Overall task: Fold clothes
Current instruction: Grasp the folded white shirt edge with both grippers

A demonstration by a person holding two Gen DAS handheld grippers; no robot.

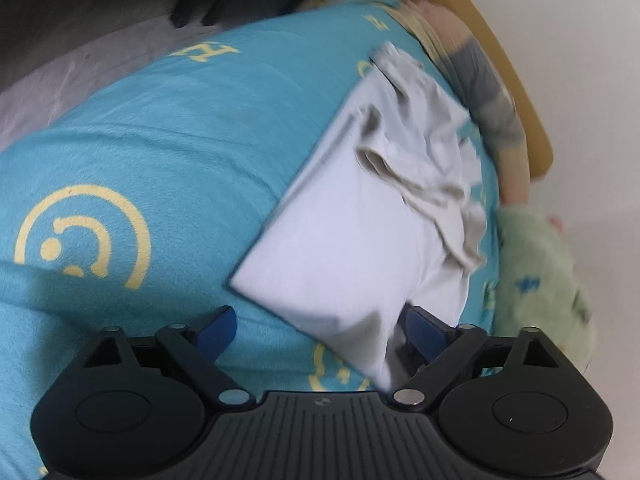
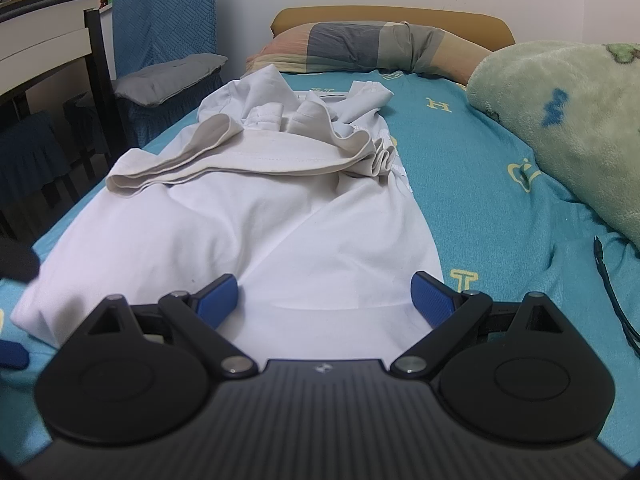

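Jaws: left gripper (image 1: pixel 316 326) and right gripper (image 2: pixel 325 294) both spread wide, gripping nothing. White garment (image 2: pixel 248 216) lies on teal bedsheet (image 2: pixel 492 200), lower half flat, upper part bunched toward 12 o'clock. Folding incomplete; bunched end remains unsmoothed.

The left wrist view looks down, rolled sideways and motion-blurred, from close above the turquoise bedsheet (image 1: pixel 168 128), its lens just behind a corner of the white garment (image 1: pixel 352 240). The right wrist view sits low at the garment's near edge, level, facing along the bed toward the headboard (image 2: pixel 392 14). Both share garment, sheet, pillow (image 2: pixel 360 46) and green blanket (image 2: pixel 560 120).
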